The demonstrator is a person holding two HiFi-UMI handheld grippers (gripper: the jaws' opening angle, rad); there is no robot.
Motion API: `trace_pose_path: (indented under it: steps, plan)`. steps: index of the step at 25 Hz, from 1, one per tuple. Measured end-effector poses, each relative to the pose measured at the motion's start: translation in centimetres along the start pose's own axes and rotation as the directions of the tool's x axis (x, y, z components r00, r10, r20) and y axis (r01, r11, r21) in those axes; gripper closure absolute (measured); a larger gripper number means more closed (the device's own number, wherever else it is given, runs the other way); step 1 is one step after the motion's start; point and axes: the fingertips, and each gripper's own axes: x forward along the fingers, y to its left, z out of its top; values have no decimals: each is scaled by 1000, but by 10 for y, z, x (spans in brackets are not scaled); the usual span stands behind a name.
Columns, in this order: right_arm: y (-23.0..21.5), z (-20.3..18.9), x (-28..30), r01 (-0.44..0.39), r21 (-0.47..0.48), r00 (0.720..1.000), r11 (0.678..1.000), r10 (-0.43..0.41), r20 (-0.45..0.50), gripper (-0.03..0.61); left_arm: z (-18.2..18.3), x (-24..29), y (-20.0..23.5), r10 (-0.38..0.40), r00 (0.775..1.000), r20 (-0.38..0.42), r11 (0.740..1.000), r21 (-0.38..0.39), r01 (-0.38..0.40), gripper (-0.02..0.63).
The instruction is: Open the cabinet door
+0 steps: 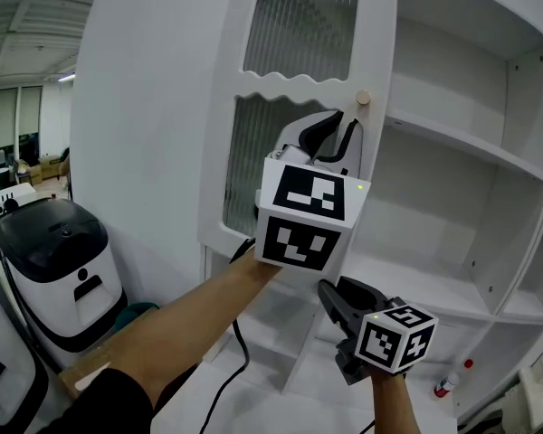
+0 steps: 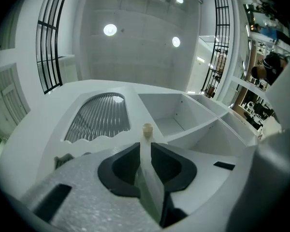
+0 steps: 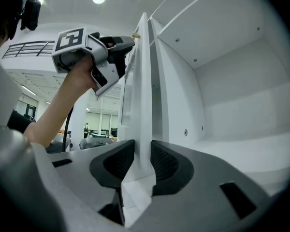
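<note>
Grips with the left tool (image 2: 146,153) the free edge of the cabinet door (image 1: 290,87), pads closed on it just below the knob (image 1: 363,99). Pinches the same edge lower down in the right tool (image 3: 137,163), likewise clamped. Stands swung wide, clear of the shelves (image 1: 452,143) at right.

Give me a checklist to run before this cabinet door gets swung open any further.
1. Left tongs on the cabinet door edge, just below the knob: ok, pads sit against the edge.
2. Right tongs around the same edge, lower down: ok.
3. Right tongs pressing firmly: cannot tell.
4. Door already off the frame: ok, shelves are exposed.
5. Knob free of both tongs: ok.
6. Swing side free: cannot tell; a white appliance stands low to the left.
</note>
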Motion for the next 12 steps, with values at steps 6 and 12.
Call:
trace_pose_path:
  steps: [6, 12]
  plan:
    - [6, 1, -3, -9, -6, 1000, 1000, 9, 9, 472, -23, -23, 5, 31, 996, -84, 999, 22, -29, 540]
    - [17, 4, -6, -13, -9, 1000, 1000, 13, 20, 479, -36, -56, 11, 72, 986, -151, 997, 25, -69, 549]
